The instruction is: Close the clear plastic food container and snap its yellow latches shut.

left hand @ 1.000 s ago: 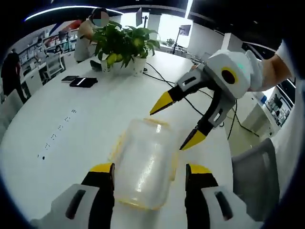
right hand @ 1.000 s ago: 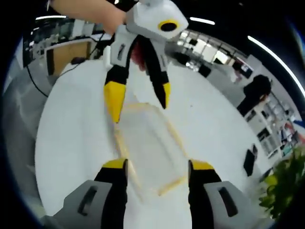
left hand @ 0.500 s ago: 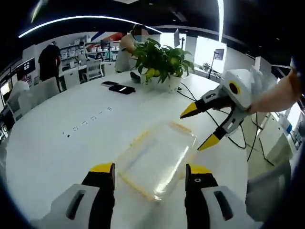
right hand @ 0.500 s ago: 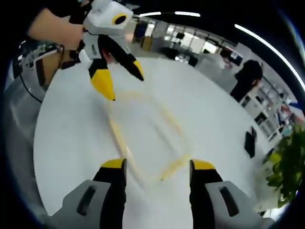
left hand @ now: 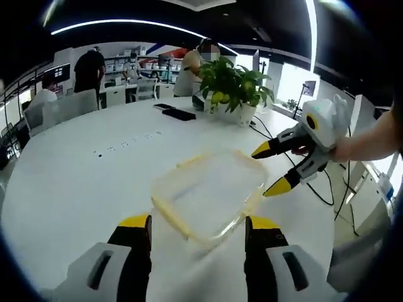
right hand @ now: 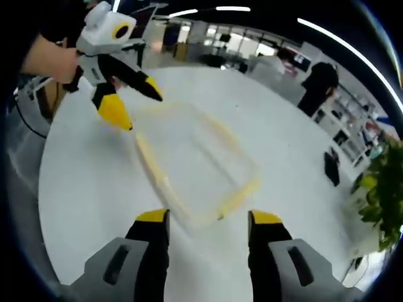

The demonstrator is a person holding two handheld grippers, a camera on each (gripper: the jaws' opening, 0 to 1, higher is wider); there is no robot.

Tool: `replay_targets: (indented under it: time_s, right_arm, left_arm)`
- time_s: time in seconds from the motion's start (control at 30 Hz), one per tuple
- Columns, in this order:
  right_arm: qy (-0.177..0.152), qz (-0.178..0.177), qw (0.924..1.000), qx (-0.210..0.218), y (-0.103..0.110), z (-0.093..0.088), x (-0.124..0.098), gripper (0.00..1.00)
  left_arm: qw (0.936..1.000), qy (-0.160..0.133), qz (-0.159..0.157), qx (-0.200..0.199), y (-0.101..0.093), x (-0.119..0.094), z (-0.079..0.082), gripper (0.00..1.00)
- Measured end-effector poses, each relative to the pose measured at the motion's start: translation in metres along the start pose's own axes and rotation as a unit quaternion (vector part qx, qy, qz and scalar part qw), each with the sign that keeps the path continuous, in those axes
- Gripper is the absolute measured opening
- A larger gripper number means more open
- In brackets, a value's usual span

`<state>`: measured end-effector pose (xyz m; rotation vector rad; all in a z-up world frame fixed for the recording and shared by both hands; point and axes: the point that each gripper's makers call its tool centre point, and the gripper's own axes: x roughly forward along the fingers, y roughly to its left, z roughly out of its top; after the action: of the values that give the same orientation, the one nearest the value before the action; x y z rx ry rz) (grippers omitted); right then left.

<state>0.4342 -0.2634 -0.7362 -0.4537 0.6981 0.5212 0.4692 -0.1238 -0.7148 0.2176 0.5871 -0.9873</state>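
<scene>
**Lid on, latches next**

The container [left hand: 208,195] sits on the white table [left hand: 75,182], just ahead of the left gripper [left hand: 198,225], whose jaws stand wide apart and hold nothing. In the right gripper view the same container [right hand: 192,160] lies beyond the right gripper [right hand: 208,220], which is likewise spread wide and empty. The lid appears to be on, though the picture is too blurred to say whether any yellow latch [left hand: 170,211] is already snapped down.

From the left gripper view, the right gripper [left hand: 277,168] hangs at about 3 o'clock of the container, its tips near the far rim but apart from it. From the right gripper view, the left gripper [right hand: 129,104] hovers at about 10 o'clock, close to the corner.

To do this step well, steady the box with one gripper from above, so it cannot skate on the smooth table. Then bring one tip of the other onto a latch and press squarely down until it seats. A glancing push would likely shove the container instead. A plant [left hand: 233,78] stands well beyond.
</scene>
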Motion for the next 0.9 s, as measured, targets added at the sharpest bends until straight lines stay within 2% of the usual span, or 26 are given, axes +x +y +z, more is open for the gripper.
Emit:
replay_targets:
  time_s: [0.2, 0.3, 0.4, 0.47, 0.9]
  right_arm:
    - [-0.009, -0.005, 0.9999, -0.002, 0.0, 0.005, 0.002, 0.42]
    - [-0.011, 0.003, 0.9999, -0.012, 0.004, 0.007, 0.005, 0.41]
    - [-0.012, -0.001, 0.9998, -0.016, 0.003, 0.008, 0.005, 0.4]
    - [-0.012, -0.002, 0.9998, -0.017, 0.004, 0.008, 0.005, 0.39]
    - [-0.011, -0.001, 0.9997, -0.024, 0.012, 0.015, 0.01, 0.38]
  left_arm:
    - [0.9993, 0.008, 0.022, 0.031, 0.001, 0.004, -0.006, 0.52]
    - [0.9987, 0.007, 0.029, 0.04, 0.005, 0.007, -0.006, 0.47]
    - [0.9986, 0.005, 0.024, 0.046, 0.003, 0.008, -0.005, 0.41]
    - [0.9973, 0.011, 0.027, 0.067, 0.002, 0.01, -0.006, 0.39]
    - [0.9976, 0.012, 0.031, 0.061, 0.012, 0.005, -0.009, 0.41]
